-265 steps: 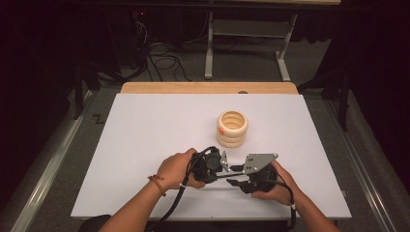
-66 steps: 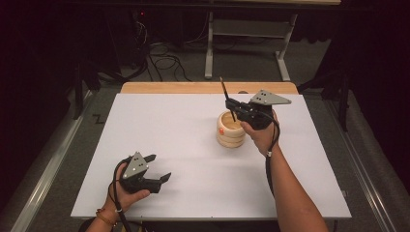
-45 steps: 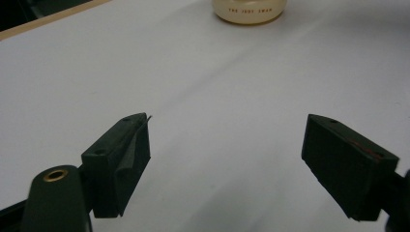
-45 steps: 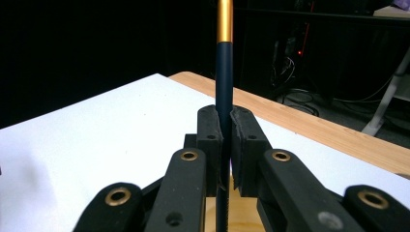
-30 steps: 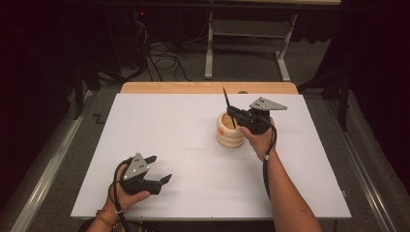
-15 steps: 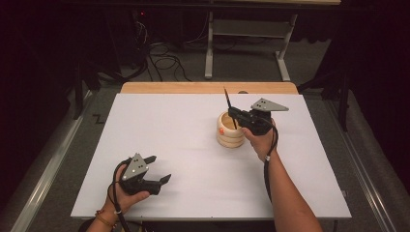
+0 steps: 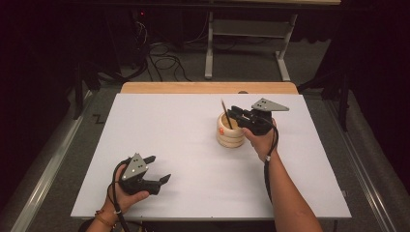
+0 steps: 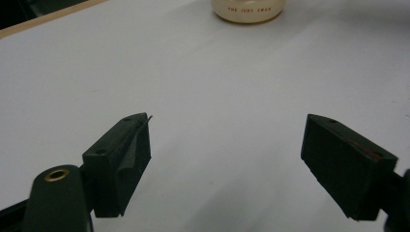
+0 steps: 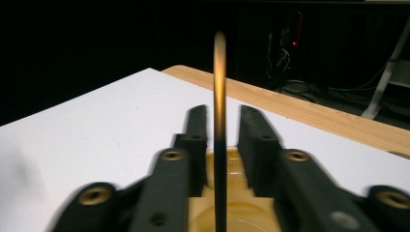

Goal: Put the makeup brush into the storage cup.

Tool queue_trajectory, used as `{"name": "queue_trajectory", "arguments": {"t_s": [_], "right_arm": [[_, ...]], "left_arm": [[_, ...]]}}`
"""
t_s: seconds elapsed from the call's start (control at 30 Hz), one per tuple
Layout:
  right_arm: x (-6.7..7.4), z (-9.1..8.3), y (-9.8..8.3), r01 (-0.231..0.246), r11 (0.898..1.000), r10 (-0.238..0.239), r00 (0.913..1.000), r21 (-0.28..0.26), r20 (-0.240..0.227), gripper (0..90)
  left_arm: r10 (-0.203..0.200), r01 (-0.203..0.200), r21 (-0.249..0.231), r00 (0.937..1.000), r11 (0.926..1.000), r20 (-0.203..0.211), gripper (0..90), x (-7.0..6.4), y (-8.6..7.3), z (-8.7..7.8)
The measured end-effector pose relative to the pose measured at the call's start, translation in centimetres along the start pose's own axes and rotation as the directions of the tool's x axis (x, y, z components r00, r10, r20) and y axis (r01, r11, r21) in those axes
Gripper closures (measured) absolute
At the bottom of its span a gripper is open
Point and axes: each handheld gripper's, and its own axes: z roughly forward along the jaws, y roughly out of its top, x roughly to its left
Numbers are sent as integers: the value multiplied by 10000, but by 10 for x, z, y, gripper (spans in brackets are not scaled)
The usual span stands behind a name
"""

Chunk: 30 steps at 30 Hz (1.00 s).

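With the thin dark stick (image 9: 220,121) now standing in the pale wooden ringed cup (image 7: 230,130) mid-worktop (image 7: 169,135), right tool (image 7: 235,114) has just been opening, stick loose between jaws. Left tool (image 7: 157,169) wide, empty. Next: back off without tipping it.

Your right gripper's (image 9: 220,130) own view blurs the thin stick (image 9: 220,121) standing between its jaws; you cannot tell whether either pad touches it. The cream holder (image 9: 227,212) beneath is cut off by that view's bottom edge, hiding the stick's lower end. In your left gripper's view the holder (image 8: 249,10) is cropped at the top edge, its printed lettering too small to read. From above, the orange mark on the holder's (image 7: 230,130) wall is too small to identify.
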Motion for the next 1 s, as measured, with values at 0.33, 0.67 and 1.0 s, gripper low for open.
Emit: {"name": "queue_trajectory", "arguments": {"t_s": [0.33, 0.67, 1.0], "right_arm": [[3, -1, 1, -21, 10000, 19, 9998, 80, 185, 550], [3, -2, 3, 205, 9996, -212, 9990, 179, 399, 361], [9, 3, 3, 355, 9976, -421, 9928, 598, 1126, 160]], "left_arm": [[55, -56, 24, 10000, 10000, 13, 189, -1, 0, 0], [57, -57, 28, 10000, 10000, 39, 188, -1, 0, 0], [99, -100, 97, 9999, 9999, 73, 189, -1, 0, 1]]}}
